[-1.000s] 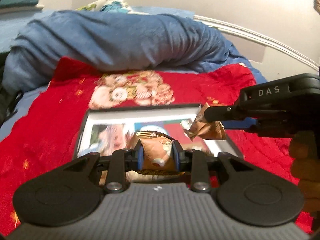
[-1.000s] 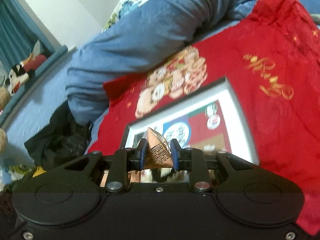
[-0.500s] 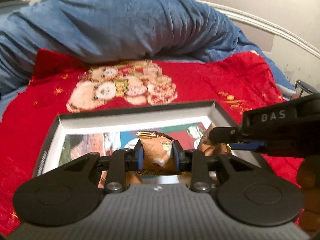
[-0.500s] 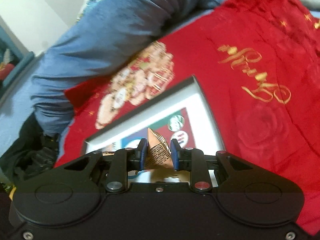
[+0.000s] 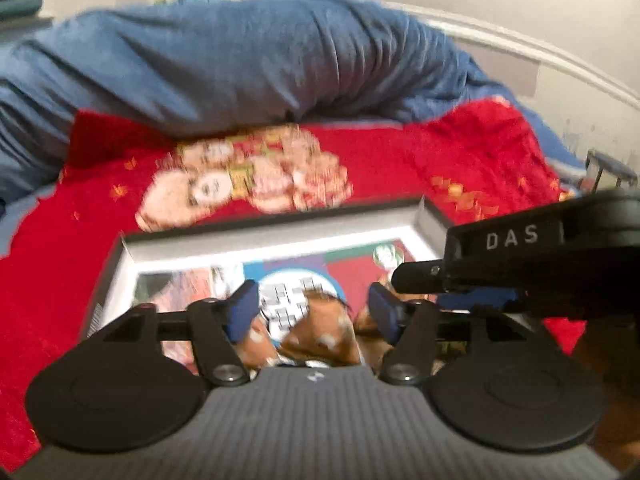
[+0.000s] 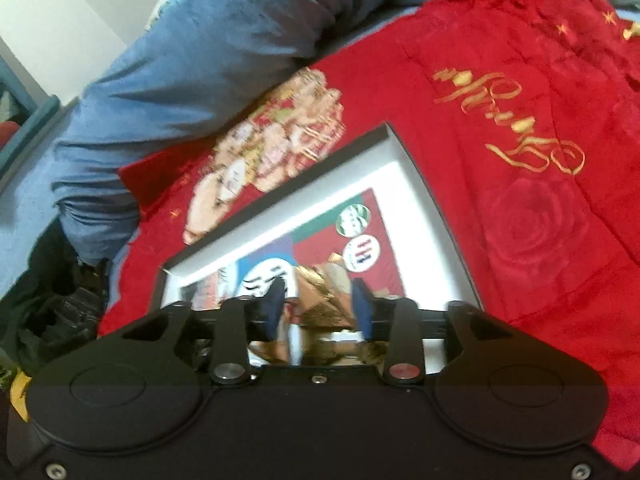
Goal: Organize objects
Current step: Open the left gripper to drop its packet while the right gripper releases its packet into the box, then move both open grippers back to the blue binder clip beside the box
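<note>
A shallow box with a dark rim, white walls and a printed bottom lies on a red blanket. My left gripper is open over the box, and a brown snack packet lies loose below its spread jaws. The right gripper's body reaches in from the right. In the right wrist view my right gripper is open over the same box, with a brown-gold packet loose between its jaws.
A rolled blue duvet lies across the back of the bed. A white bed rail curves behind it. Dark clothing sits off the bed's left side. The blanket bears a bear print and gold lettering.
Both grippers have opened and let go of their packets, which now lie in the box. Both views have shifted slightly and are blurred.
</note>
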Motion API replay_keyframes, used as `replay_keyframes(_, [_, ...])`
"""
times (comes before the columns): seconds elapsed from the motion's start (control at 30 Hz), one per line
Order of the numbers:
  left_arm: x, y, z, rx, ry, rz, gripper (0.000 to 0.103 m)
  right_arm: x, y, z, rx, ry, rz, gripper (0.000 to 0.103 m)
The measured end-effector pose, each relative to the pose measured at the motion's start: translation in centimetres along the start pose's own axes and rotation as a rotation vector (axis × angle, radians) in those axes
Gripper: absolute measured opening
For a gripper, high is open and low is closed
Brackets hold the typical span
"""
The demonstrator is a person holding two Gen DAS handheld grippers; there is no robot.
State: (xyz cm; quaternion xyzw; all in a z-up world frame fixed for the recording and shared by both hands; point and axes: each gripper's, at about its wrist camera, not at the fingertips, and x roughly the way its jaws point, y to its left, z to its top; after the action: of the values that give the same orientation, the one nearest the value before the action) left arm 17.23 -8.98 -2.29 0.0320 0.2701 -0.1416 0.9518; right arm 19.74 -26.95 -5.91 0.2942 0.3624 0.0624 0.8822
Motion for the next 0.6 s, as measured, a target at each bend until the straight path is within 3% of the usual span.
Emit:
replay_keyframes(0.07, [-1.5, 0.8, 0.8, -0.039, -0.036, 0.011, 0.087, -1.4, 0.5, 0.0, 0.000, -0.032, 0.045, 0.052])
replay_keyframes(0.2, [-4.6, 2.7, 2.0, -0.084, -0.070, 0.069, 0.089, -4.1, 1.7, 0.0, -0.020, -0.096, 0.108, 0.066])
replay_keyframes(0.33, [-8.8, 4.5, 1.9, -0.088, -0.088, 0.169, 0.092, -7.4, 3.1, -1.3, -0.059, -0.143, 0.108, 0.067])
replay_keyframes(0.43, [-11.5, 5.6, 0.2, -0.114, -0.057, 0.232, 0.094, -9.7, 3.5, -3.1, -0.048, -0.156, 0.083, 0.067])
replay_keyframes(0.6, [-14.2, 6.7, -4.5, -0.248, 0.025, 0.249, 0.096, -11.6, 4.0, -7.0, -0.033, -0.102, 0.051, 0.067])
